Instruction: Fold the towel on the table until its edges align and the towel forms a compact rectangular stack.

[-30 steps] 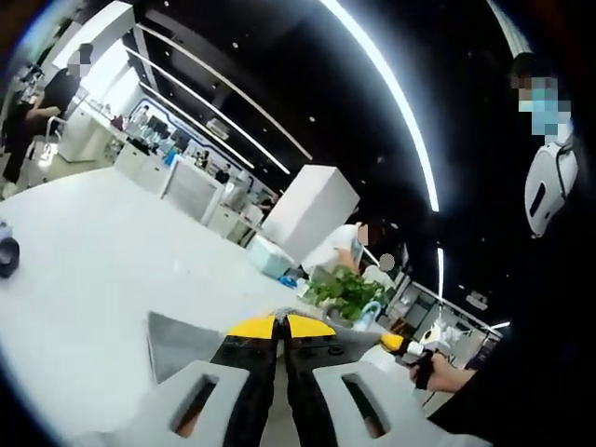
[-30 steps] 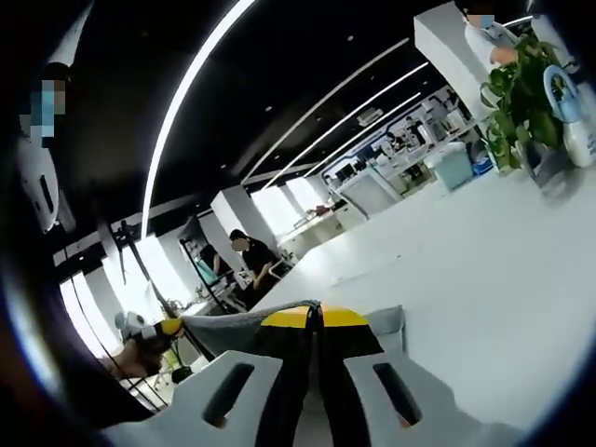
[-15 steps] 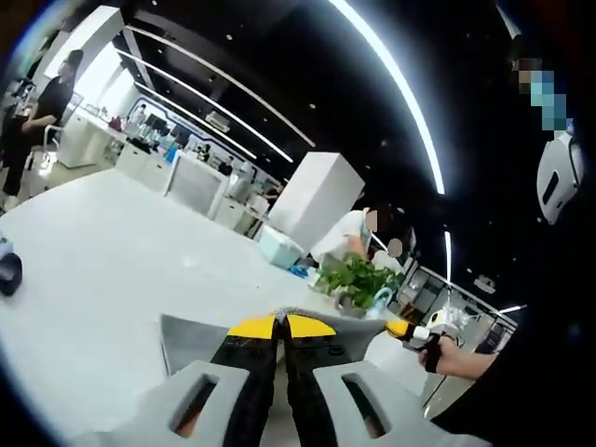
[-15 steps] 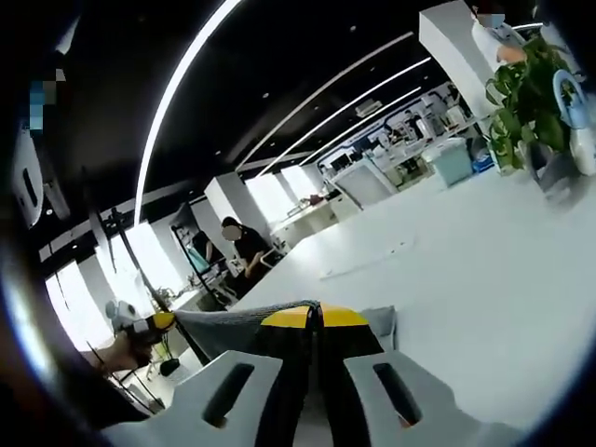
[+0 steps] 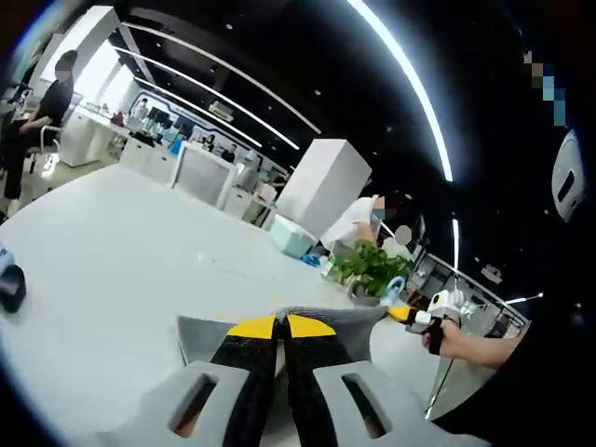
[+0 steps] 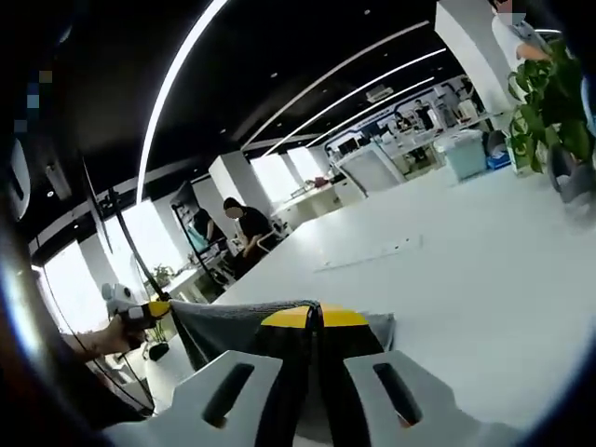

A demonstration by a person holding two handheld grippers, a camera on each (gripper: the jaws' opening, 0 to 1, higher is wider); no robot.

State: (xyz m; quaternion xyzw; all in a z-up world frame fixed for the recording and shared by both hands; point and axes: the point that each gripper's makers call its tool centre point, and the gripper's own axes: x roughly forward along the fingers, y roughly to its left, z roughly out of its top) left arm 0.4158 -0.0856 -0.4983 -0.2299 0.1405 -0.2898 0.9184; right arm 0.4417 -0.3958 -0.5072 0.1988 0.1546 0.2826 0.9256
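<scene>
In the left gripper view, the left gripper (image 5: 282, 326) rose from the bottom centre of the frame with its yellow-tipped jaws pressed together on the top edge of a grey towel (image 5: 200, 337), which spread out to either side of the jaws above the white table (image 5: 112, 251). At the right of that frame the right gripper (image 5: 421, 317), held in a person's hand (image 5: 438, 337), pinched the same edge of cloth, which ran taut between the two tools. A potted plant (image 5: 371, 270) stood on the table at centre right, with a pale blue box (image 5: 294, 240) just to its left, and a small dark object (image 5: 11, 286) lay at the left edge. In the right gripper view, the right gripper (image 6: 313, 317) likewise came up from the bottom centre, its jaws closed on the towel (image 6: 223, 326), whose grey cloth draped left toward the left gripper (image 6: 140, 311) held at the left of the frame. The plant (image 6: 545, 112) showed at the upper right of that frame, and a seated person (image 6: 244, 233) worked in the background at centre left.
</scene>
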